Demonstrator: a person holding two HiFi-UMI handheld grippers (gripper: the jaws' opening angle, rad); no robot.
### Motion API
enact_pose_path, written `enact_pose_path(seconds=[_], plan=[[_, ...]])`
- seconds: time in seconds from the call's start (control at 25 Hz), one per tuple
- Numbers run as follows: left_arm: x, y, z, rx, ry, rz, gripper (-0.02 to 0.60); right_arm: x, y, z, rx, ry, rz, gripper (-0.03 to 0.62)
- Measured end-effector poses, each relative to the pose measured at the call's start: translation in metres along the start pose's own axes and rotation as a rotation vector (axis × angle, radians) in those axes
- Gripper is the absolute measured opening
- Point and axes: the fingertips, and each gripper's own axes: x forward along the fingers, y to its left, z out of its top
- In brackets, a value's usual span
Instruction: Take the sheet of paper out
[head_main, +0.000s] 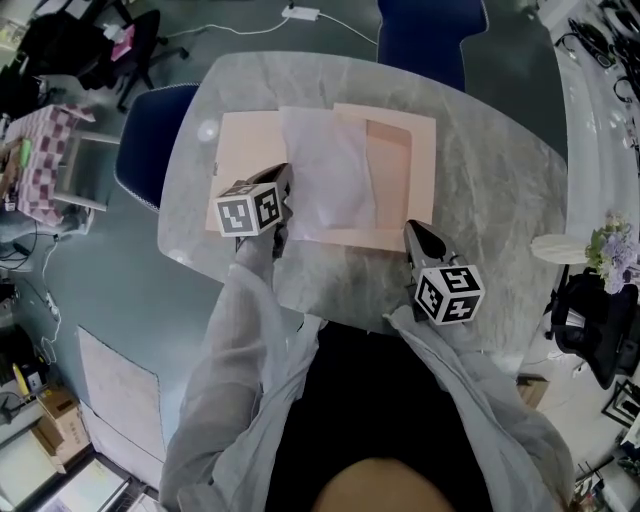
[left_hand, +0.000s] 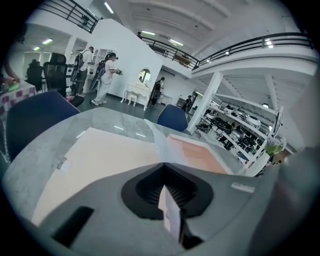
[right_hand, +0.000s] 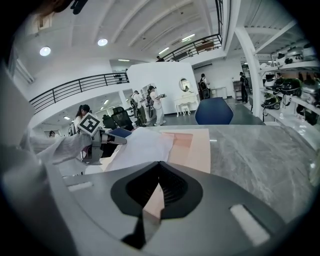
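Observation:
An open peach folder lies flat on the grey marble table. A white sheet of paper rests across its middle, partly over the pocket on its right half. My left gripper is shut on the sheet's near left edge. In the left gripper view the sheet runs up from between the jaws of the left gripper. My right gripper is shut on the folder's near right corner. In the right gripper view the peach folder shows between the jaws of the right gripper.
A blue chair stands at the table's left and another at its far side. A small white stand with flowers is at the right. Boxes and clutter sit on the floor at the left.

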Motion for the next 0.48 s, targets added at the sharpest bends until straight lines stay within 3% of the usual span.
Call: enact_pose_path(seconds=[0.48], plan=[[-0.046,-0.016,0.021,0.011,-0.126,0.024,-0.003,-0.022,0.003,-0.002,-0.035,-0.017,0.030,0.012]])
